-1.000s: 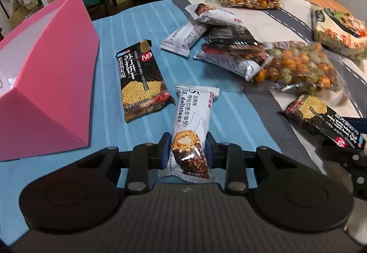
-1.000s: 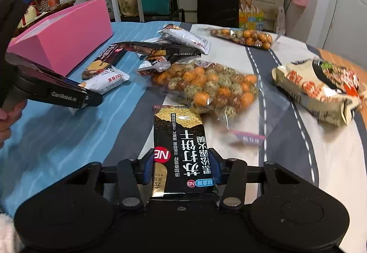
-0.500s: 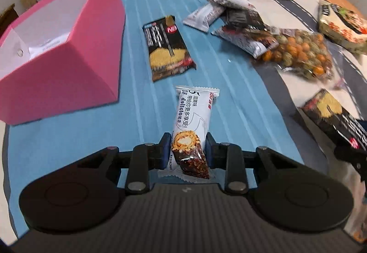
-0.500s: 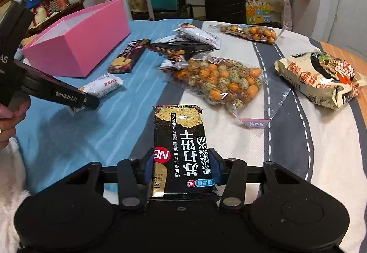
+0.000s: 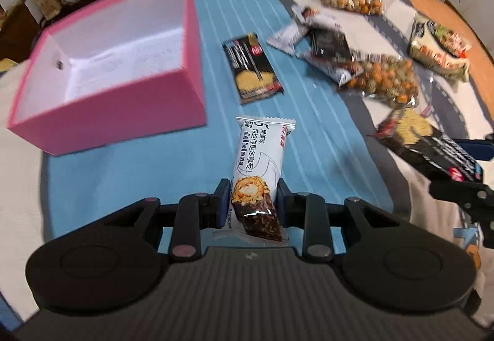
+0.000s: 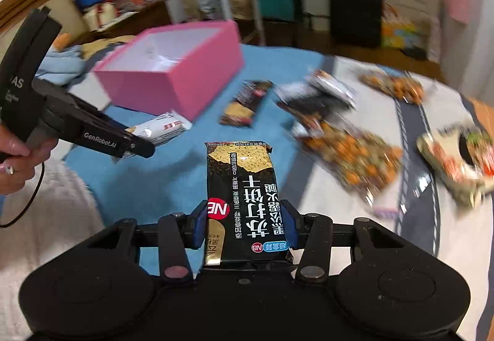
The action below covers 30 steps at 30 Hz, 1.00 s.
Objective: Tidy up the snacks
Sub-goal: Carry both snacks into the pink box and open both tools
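The open pink cardboard box near the bed's left edge looks empty, so sorting has barely begun. The left gripper is clamped on a white-wrapped chocolate bar, the right gripper on a black cracker packet, both aloft. Another black cracker packet, two clear bags of coated nuts and other wrappers lie scattered across the bedspread.

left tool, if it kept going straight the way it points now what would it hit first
Probably the bare blue striped cloth beyond the white snack bar clamped in the left tool. The pink box sits to the left of that line and the black cracker packet farther ahead; depth is uncertain.
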### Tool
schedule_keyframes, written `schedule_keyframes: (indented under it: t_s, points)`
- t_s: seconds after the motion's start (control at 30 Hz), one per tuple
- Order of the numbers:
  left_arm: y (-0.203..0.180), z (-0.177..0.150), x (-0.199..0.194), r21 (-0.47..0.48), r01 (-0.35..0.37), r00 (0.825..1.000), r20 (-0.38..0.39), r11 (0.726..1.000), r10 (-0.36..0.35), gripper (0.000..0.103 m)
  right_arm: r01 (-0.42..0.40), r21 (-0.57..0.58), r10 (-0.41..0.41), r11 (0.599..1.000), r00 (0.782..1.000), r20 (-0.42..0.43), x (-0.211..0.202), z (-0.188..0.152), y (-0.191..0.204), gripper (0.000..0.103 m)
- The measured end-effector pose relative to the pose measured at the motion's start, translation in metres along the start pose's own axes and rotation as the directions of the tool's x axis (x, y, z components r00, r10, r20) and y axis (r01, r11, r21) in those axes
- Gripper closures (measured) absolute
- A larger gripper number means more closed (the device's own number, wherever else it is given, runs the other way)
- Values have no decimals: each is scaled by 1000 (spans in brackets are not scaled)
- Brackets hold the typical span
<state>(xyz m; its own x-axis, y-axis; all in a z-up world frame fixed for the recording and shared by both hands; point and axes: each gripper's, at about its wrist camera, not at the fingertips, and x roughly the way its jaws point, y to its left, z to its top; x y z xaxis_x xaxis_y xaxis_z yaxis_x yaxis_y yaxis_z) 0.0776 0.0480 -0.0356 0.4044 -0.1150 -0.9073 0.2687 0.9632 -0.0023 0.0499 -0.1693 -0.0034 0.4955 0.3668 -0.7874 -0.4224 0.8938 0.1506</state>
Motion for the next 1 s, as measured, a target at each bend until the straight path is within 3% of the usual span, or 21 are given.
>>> schedule_keyframes:
  t_s: [0.17,0.37,0.53,0.83,1.0]
  points:
    - [24,8,-42,-21,2,999,33,1000,-1,74,-39,-62,41,997,999,36,-8,40,24,50]
    - [60,23,-67,-65,21,1000,-1,998,-21,74,-106,-93,111,990,992,52,1,94,43,50]
    - [92,45,-72,-98,-50,998,30,994,53,74,-137,-106,139,985,990,11,23,136,61,50]
    - [161,102,-25,-246,-82,991,84,966,105,74,-64,-289,55,955,998,-39,104,209,89,50]
    - [203,125,26,-307,-101,992,35,946,117,74,-13,-341,-2,940,999,-42,167,239,87,50]
